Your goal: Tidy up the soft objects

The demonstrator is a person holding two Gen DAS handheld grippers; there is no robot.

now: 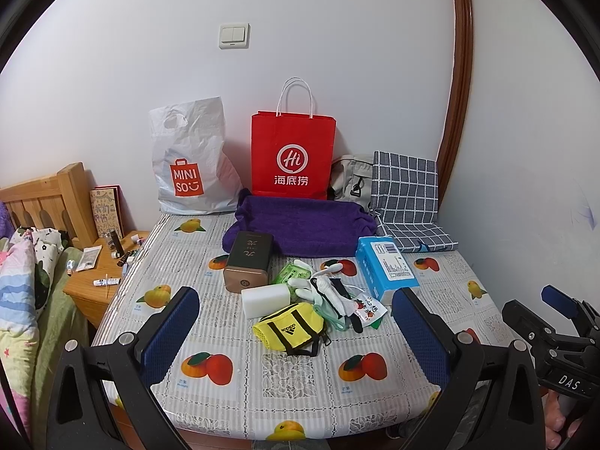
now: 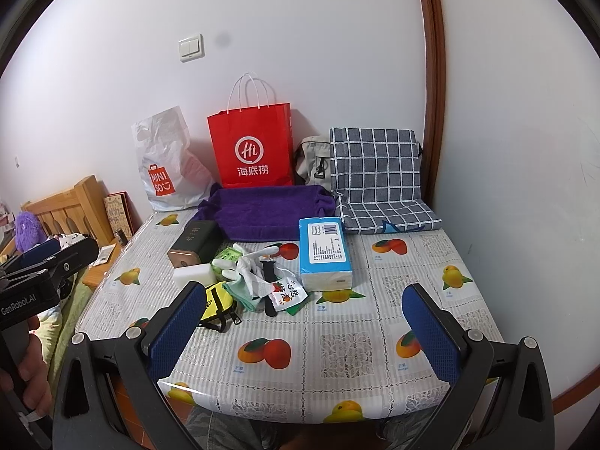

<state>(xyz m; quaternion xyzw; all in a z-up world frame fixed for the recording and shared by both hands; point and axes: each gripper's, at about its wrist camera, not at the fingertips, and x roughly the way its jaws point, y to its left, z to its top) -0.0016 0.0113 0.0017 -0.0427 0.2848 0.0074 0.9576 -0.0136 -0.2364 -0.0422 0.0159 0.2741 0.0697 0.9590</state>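
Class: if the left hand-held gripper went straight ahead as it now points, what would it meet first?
Probably the yellow pouch, lying nearest between the open left hand-held gripper's fingers; the white foam block sits just behind. Depth is uncertain.

Left gripper (image 1: 296,330): jaws spread wide, nothing between the blue pads (image 1: 170,333); held level above the near edge of the table, pointing toward the far edge.
Left gripper from the right wrist view (image 2: 45,258): sits at the left, beside the table's left edge, apart from the right gripper.
Left hand (image 2: 28,375): fingers wrapped around the black handle below the gripper body.
Right gripper (image 2: 303,330): jaws spread wide, blue pads (image 2: 431,337) empty; held over the near edge, near the right corner.
Right hand (image 1: 562,412): only a few fingers show, gripping the handle at the lower right.
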